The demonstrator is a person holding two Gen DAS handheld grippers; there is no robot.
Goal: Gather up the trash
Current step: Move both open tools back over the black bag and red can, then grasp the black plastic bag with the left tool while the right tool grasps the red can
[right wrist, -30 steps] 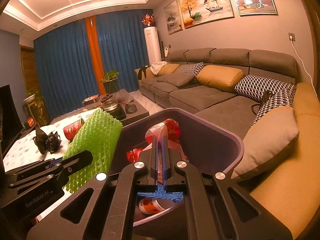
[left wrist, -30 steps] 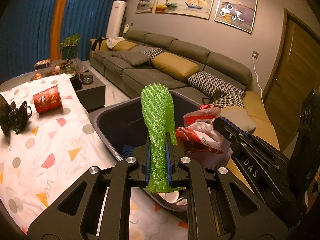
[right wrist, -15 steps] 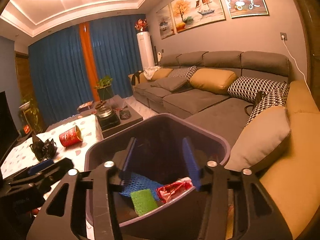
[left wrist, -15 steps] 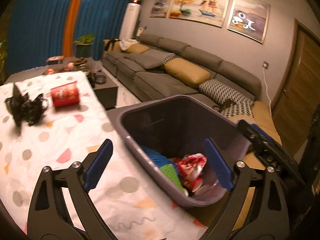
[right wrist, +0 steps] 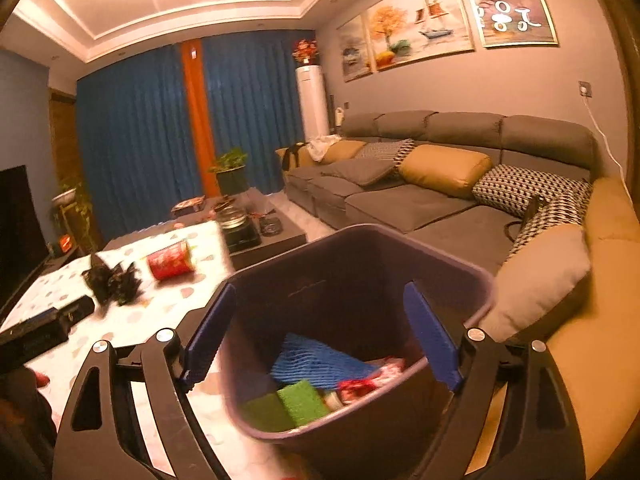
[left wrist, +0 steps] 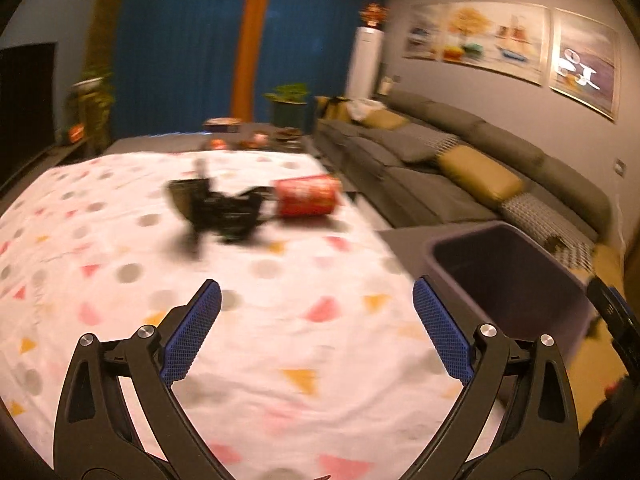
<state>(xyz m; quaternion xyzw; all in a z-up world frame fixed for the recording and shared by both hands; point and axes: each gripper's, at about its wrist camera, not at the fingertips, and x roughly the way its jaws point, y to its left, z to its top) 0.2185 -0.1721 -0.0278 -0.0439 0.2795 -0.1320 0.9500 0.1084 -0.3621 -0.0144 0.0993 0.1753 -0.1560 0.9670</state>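
crumpled black plastic wrapper (left wrist: 218, 216) beside red tin can (left wrist: 306, 201) on dotted tablecloth (left wrist: 280, 320), well apart from grey bin (right wrist: 360, 272); left gripper (left wrist: 316, 320) and right gripper (right wrist: 316, 332) both spread, empty: centre jaws over wrapper before clenching.

Premises: a home living room. Evidence: long grey sofa (right wrist: 436, 184) with cushions, three framed paintings (right wrist: 420, 20) on the wall, blue curtains (right wrist: 136, 140), potted plant (right wrist: 230, 168), television (right wrist: 16, 216), recessed ceiling lights.
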